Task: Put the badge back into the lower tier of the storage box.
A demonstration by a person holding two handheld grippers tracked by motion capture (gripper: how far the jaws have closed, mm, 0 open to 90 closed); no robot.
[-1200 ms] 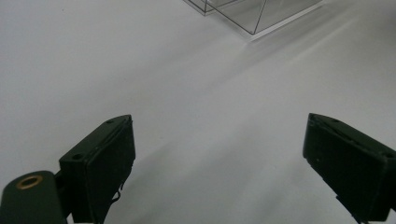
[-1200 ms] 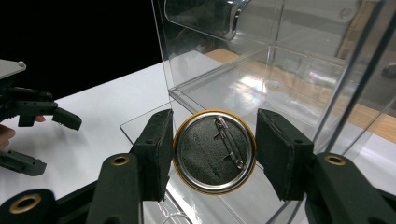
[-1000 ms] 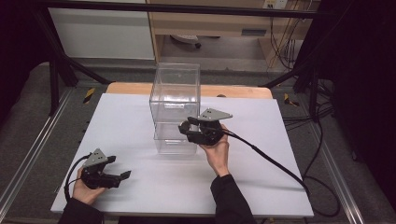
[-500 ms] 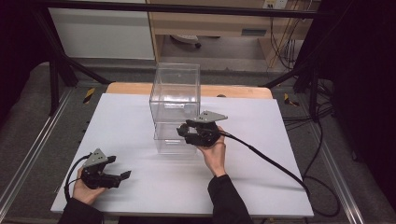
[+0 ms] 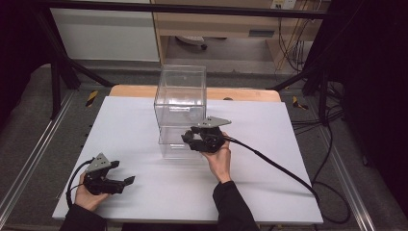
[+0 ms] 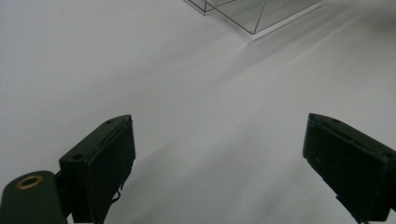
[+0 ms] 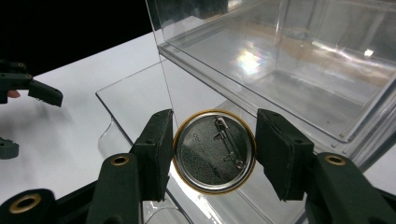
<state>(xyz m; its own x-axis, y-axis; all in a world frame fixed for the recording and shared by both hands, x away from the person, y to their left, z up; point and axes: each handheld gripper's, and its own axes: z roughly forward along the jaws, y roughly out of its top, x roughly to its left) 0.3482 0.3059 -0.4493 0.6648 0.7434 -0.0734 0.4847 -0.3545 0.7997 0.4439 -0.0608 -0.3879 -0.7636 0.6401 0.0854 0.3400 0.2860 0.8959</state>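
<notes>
the pin badge (image 7: 215,151) sat between the jaws of the right gripper (image 7: 215,154), its metal back and safety-pin clasp facing the camera, the jaw pads pressed on its rim at opposite sides. it looked light, thin and stiff, with a smooth rounded edge that could slip or pivot under a loose pinch; a hold across the rim, as here, seemed the sensible one, since the flat faces gave little to bite on. the badge hung just in front of the clear plastic box (image 5: 180,108), by the box's lower open tray, near the middle of the white tabletop (image 5: 269,192) and toward its far edge. the box walls looked hard and glossy, likely to let the badge slide.

the left gripper (image 5: 115,183) rested near the tabletop's front left corner, well apart from the box, its jaws spread wide with nothing between them over bare surface.
</notes>
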